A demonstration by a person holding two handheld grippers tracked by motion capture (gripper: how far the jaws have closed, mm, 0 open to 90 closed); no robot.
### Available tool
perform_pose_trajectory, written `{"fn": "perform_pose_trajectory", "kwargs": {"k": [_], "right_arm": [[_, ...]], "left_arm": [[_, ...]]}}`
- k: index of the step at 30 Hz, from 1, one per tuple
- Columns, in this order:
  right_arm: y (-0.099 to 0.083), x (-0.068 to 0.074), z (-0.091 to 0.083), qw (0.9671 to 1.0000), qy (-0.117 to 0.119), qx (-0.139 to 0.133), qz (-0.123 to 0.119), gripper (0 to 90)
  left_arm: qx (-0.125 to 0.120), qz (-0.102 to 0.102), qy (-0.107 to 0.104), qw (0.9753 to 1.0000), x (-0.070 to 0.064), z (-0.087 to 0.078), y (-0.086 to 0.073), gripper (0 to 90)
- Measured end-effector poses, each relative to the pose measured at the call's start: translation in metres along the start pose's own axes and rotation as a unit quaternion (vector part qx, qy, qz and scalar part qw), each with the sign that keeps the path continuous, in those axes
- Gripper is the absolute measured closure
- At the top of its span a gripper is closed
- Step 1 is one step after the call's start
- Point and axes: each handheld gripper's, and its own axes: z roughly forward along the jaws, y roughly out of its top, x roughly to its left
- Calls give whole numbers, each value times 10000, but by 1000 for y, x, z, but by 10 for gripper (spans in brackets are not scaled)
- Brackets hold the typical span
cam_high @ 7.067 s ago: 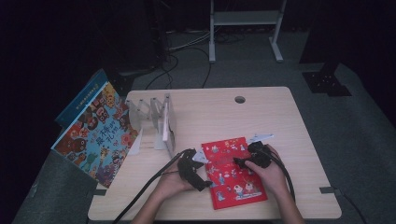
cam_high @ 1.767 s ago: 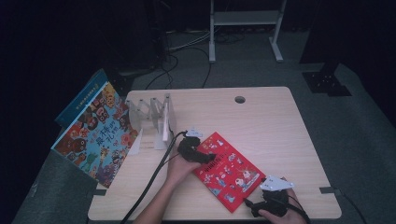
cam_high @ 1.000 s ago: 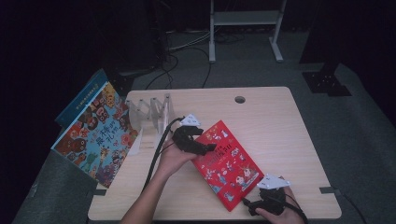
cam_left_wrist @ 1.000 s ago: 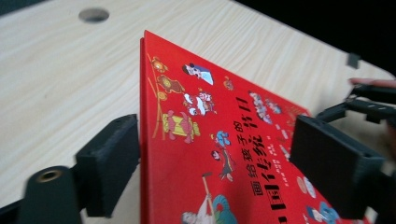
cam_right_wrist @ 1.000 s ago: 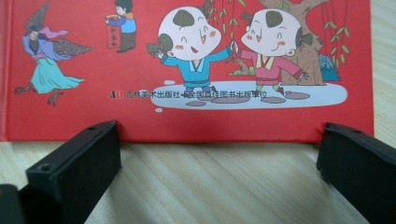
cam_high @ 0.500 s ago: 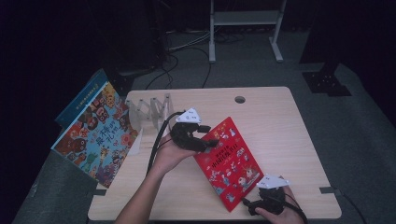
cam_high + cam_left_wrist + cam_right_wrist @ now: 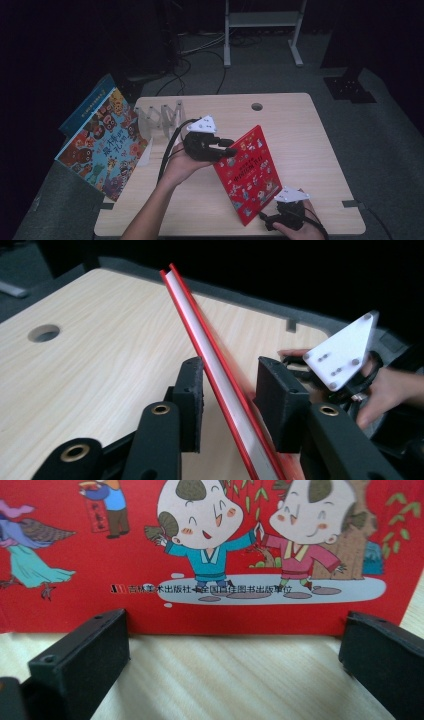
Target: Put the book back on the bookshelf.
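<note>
A red picture book (image 7: pixel 248 172) stands steeply tilted on its lower edge on the wooden table (image 7: pixel 300 145). My left gripper (image 7: pixel 227 148) is at the book's raised upper corner. In the left gripper view the book's thin edge (image 7: pixel 210 360) runs between the jaws of my left gripper (image 7: pixel 230 385); it lies close to the left pad and a gap shows at the right pad. My right gripper (image 7: pixel 272 220) sits at the table's front edge by the book's lower corner. In its own view my right gripper (image 7: pixel 235 645) is wide open, with the book's cover (image 7: pixel 225 545) just beyond the jaws.
A large colourful picture book (image 7: pixel 102 145) leans off the table's left side. A clear rack (image 7: pixel 160 117) stands at the back left. A cable hole (image 7: pixel 257 106) is near the far edge. A metal stand (image 7: pixel 260 20) rises behind the table.
The left gripper has risen and drawn back with the book's far edge, tipping the book from nearly flat to steeply tilted. The right gripper has stayed at the front edge.
</note>
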Motion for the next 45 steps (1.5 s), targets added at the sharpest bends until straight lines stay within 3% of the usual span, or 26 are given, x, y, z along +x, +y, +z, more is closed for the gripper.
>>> {"fn": "perform_pose_trajectory", "kwargs": {"k": [5, 17, 21, 23, 24, 25, 26, 27, 28, 31, 35, 36, 40, 45], "right_arm": [[0, 0, 0, 10000, 5, 9, -1, 0], [2, -1, 0, 10000, 33, 58, -29, 0], [6, 0, 2, 9999, 93, 132, -32, 0], [7, 2, 4, 9999, 63, 146, -38, 0], [8, 4, 5, 9999, -22, 148, 0, 0], [8, 4, 5, 9999, -22, 148, 0, 0], [8, 4, 5, 9999, -23, 153, 9, 0], [8, 3, 5, 9999, -43, 143, 24, 0], [7, 3, 5, 9999, -77, 126, 69, 0], [7, 3, 5, 9999, -78, 126, 68, 0], [7, 3, 5, 9999, -81, 127, 69, 0], [8, 4, 5, 9998, -85, 144, 84, 0], [12, 6, 8, 9996, -168, 168, 124, 0], [22, 12, 18, 9985, -368, 240, 335, 0]], "left_arm": [[160, 140, 165, 9996, -5, 0, 4, 639], [334, 49, 155, 9993, -1, -3, 12, 691], [296, 146, 203, 9992, 4, -9, 17, 840], [268, 101, 160, 9995, 5, -7, 16, 797], [93, -139, -169, 9997, 14, -2, 10, 794], [93, -139, -169, 9997, 14, -2, 10, 794], [5, -314, -333, 9990, 21, 0, 6, 794], [0, -377, -302, 9988, 26, 1, 3, 800], [-45, -487, -425, 9979, 30, 2, -1, 799], [-135, -484, -505, 9975, 27, 3, -1, 790], [-34, -284, -530, 9982, 20, 2, 7, 782], [-71, -180, -633, 9978, 14, 3, 12, 779], [13, -1, -597, 9982, 7, 4, 21, 777], [100, 211, -680, 9974, -5, 6, 36, 779]]}}
